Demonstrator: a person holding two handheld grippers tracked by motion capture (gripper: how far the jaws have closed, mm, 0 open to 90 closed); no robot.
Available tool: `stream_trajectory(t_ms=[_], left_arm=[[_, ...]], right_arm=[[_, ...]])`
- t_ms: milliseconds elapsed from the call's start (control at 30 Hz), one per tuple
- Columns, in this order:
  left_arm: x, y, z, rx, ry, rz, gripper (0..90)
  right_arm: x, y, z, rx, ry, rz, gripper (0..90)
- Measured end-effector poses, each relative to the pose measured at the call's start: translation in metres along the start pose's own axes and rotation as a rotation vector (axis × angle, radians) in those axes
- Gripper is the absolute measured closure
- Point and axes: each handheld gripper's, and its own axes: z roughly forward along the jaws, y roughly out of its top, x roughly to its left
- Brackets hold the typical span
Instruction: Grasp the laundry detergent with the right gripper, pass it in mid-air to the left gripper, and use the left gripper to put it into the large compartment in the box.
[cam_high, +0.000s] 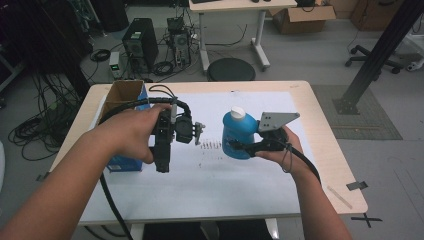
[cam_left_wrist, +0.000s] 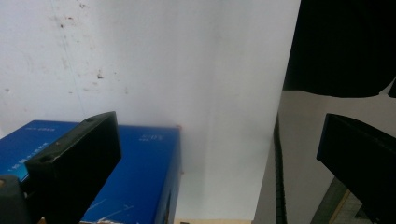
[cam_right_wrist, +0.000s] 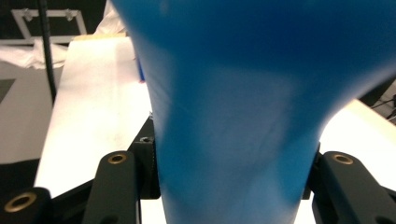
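A blue bottle (cam_high: 238, 136) with a white cap (cam_high: 238, 112) stands upright near the middle of the white sheet (cam_high: 225, 190). My right gripper (cam_high: 241, 147) is shut on its lower body from the right. In the right gripper view the bottle (cam_right_wrist: 233, 93) sits blurred between the two black jaws of the right gripper (cam_right_wrist: 231, 179). My left gripper (cam_high: 162, 161) hangs in the air left of the bottle and points down. In its own view the left gripper (cam_left_wrist: 219, 140) is open and holds nothing, above the sheet (cam_left_wrist: 187, 70) and a blue carton (cam_left_wrist: 140, 186).
The blue carton (cam_high: 125, 162), with its brown top open, stands at the table's left edge under my left hand. Small dark marks (cam_high: 210, 146) dot the sheet by the bottle. A black stool (cam_high: 231, 69) and computer towers (cam_high: 140, 45) stand beyond the wooden table (cam_high: 330, 150).
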Motion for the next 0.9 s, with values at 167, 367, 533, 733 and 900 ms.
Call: stream_trajectory(t_ms=[167,367,533,733,900], left_arm=[[0.000,0.004,-0.004,-0.011,0.007,0.012,0.4],[0.001,0.009,-0.005,-0.008,0.011,0.019,0.4],[0.001,0.013,-0.008,-0.016,0.012,0.027,0.4],[0.001,0.017,-0.006,-0.012,0.007,0.030,0.4],[0.001,0.019,-0.006,-0.016,0.001,0.033,0.4]], right_arm=[[0.009,-0.005,0.002,0.031,0.039,-0.013,46.1],[0.017,-0.005,0.004,0.028,0.074,-0.020,46.1],[0.027,-0.006,0.012,0.031,0.111,-0.023,46.0],[0.033,-0.007,0.019,0.029,0.133,-0.015,46.0],[0.038,-0.009,0.025,0.032,0.163,-0.017,45.9]])
